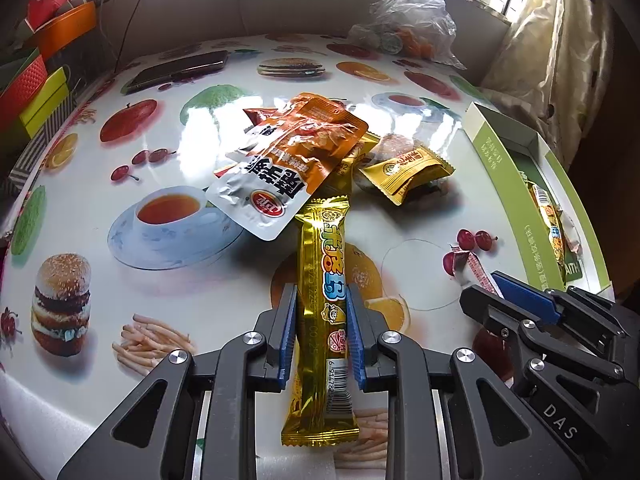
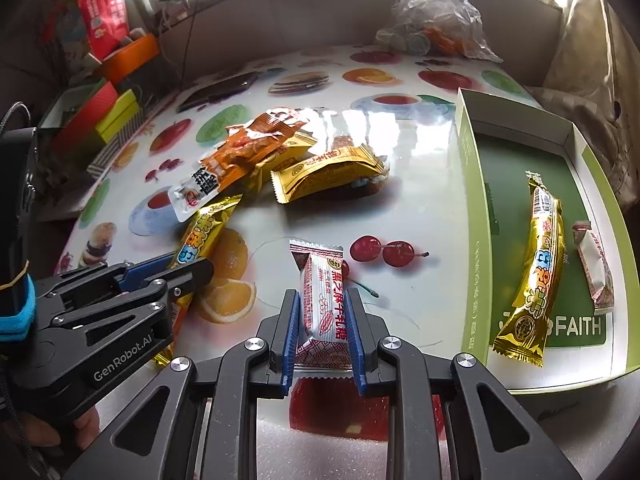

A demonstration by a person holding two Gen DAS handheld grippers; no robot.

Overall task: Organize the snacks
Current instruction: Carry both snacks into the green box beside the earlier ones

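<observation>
Left gripper (image 1: 322,304): fingers clenched on a long gold snack stick (image 1: 322,320) that lies on the table (image 1: 200,288), its far end tucked under an orange-and-silver packet (image 1: 280,160). Right gripper (image 2: 323,304): fingers clenched on a white-and-red candy packet (image 2: 322,304), low over the table beside the printed cherries. Loose pile, mid-table: the orange-and-silver packet, with a yellow packet (image 2: 328,174) just beside it. Green box (image 2: 476,240), at the table's right edge: holds a second gold stick (image 2: 536,272) and a second white candy packet (image 2: 594,268), side by side. Rear of table: clear plastic bag (image 2: 436,16); dark phone (image 1: 180,70).
</observation>
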